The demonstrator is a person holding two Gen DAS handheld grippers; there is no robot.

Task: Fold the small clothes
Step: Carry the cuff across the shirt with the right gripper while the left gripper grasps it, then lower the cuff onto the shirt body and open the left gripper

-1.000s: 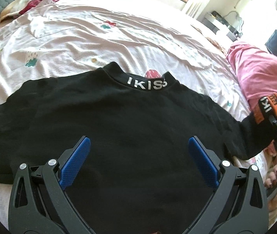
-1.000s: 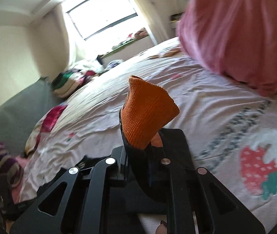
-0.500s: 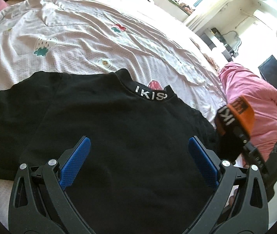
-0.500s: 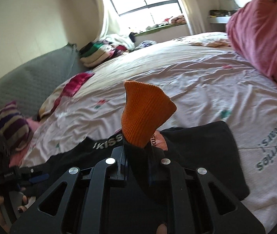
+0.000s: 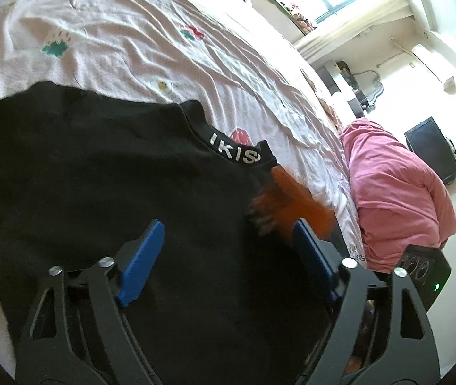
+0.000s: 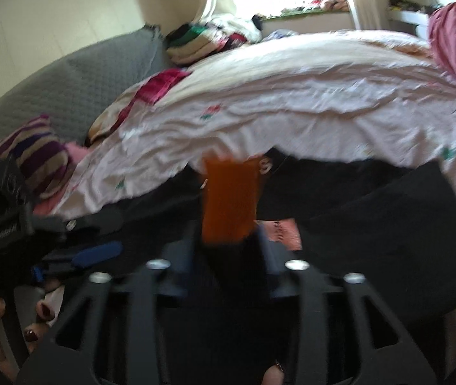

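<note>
A small black shirt (image 5: pixel 106 173) with a lettered collar (image 5: pixel 234 151) lies flat on the bed. My left gripper (image 5: pixel 224 247) is open and empty, low over the shirt's body. My right gripper (image 6: pixel 228 250) is shut on the shirt's sleeve by its orange cuff (image 6: pixel 229 202) and holds it over the shirt's body (image 6: pixel 372 211). The cuff also shows, blurred, in the left wrist view (image 5: pixel 295 205), just right of the collar. The left gripper also shows in the right wrist view (image 6: pixel 77 253), at the left.
The shirt lies on a pale pink bedsheet (image 5: pixel 125 38) with strawberry prints. A pink quilt (image 5: pixel 398 189) is heaped at the bed's right edge. A striped pillow (image 6: pixel 35 157) and a grey headboard (image 6: pixel 67 86) are at the far side, with piled clothes (image 6: pixel 208 38) beyond.
My right gripper has carried the orange-cuffed sleeve from the shirt's right side inward over its body. My left gripper has stayed open over the shirt and turned a little.
</note>
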